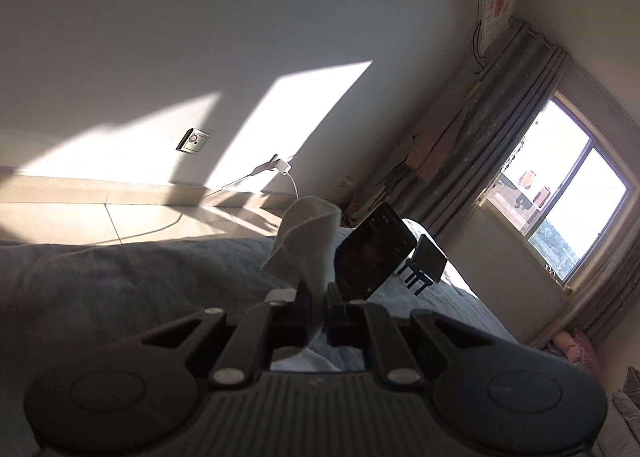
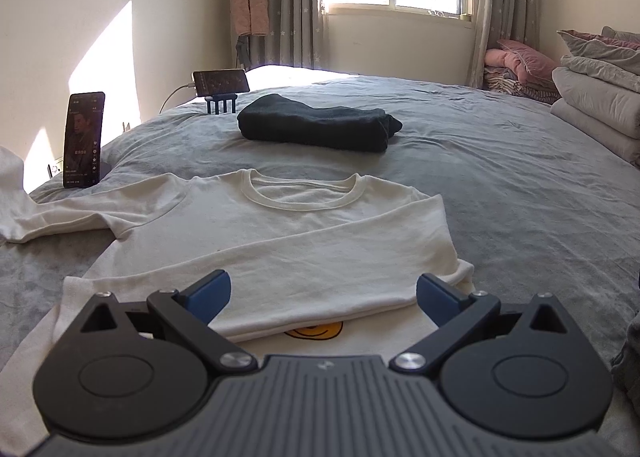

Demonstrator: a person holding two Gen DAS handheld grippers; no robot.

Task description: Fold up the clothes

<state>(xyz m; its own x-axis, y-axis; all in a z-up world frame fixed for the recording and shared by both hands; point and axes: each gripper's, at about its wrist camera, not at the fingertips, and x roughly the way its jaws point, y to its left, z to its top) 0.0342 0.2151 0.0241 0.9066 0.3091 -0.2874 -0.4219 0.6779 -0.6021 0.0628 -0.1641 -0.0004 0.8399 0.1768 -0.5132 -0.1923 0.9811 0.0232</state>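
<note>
A white long-sleeved shirt (image 2: 320, 225) lies flat on the grey bed (image 2: 520, 185), collar away from me. One sleeve is folded across its chest, and a yellow print (image 2: 316, 333) shows below the fold. My right gripper (image 2: 323, 291) hovers open over the shirt's lower half, nothing between its blue pads. The other sleeve (image 2: 60, 217) stretches left, its end lifted at the frame edge. In the left wrist view, my left gripper (image 1: 319, 297) is shut on that sleeve's end (image 1: 308, 241), which stands up from between the jaws.
A folded dark garment (image 2: 316, 125) lies beyond the shirt. Two phones stand at the bed's left edge, one upright (image 2: 84, 137) and one on a blue stand (image 2: 220, 81). Stacked bedding (image 2: 596, 97) fills the right side. The upright phone (image 1: 372, 249) is close behind the held sleeve.
</note>
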